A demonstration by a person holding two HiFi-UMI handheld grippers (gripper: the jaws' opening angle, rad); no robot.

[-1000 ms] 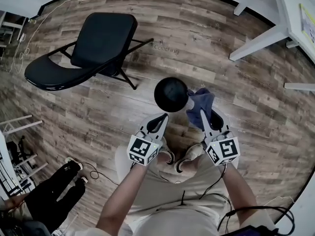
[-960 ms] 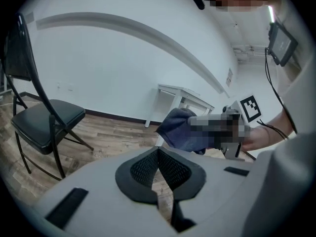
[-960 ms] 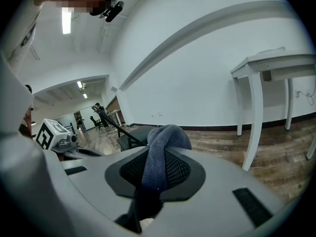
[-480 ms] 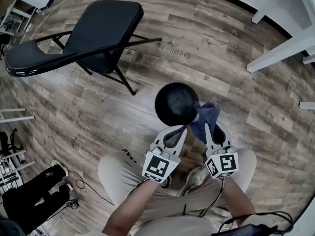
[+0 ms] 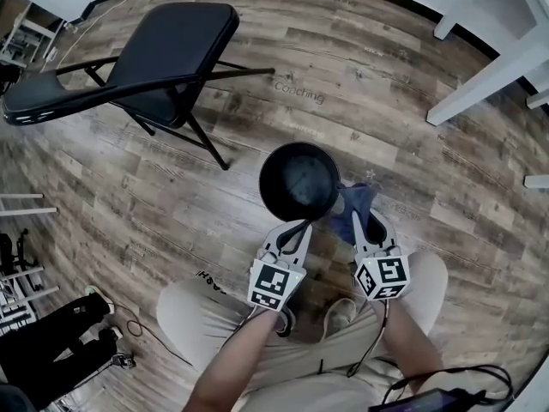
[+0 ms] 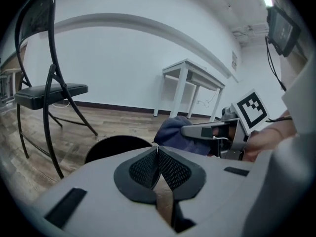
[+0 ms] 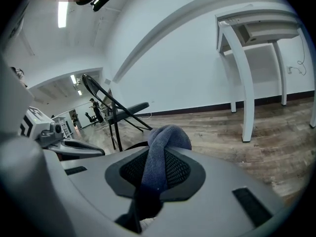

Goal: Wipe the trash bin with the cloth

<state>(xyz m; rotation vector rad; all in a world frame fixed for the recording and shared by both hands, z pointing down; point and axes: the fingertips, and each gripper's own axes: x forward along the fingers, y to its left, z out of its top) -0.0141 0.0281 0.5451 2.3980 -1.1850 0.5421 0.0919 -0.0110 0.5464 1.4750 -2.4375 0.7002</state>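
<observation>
Hand-held grippers [image 5: 303,225] [image 5: 352,200] closed, side by side

Pale grey left gripper [image 5: 301,227] and right gripper [image 5: 357,220], black mesh-padded jaws, each topped by a white cube [image 5: 276,283] with black square markers; beige trousers [image 5: 193,312]; a thin black cable [image 5: 377,340] runs from the right one

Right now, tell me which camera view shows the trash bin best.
The head view: it looks down into the trash bin, showing most of its round rim and dark inside. The left gripper view shows only a dark arc of it behind the shut left tongs. The right gripper view barely shows it, behind the cloth.
</observation>
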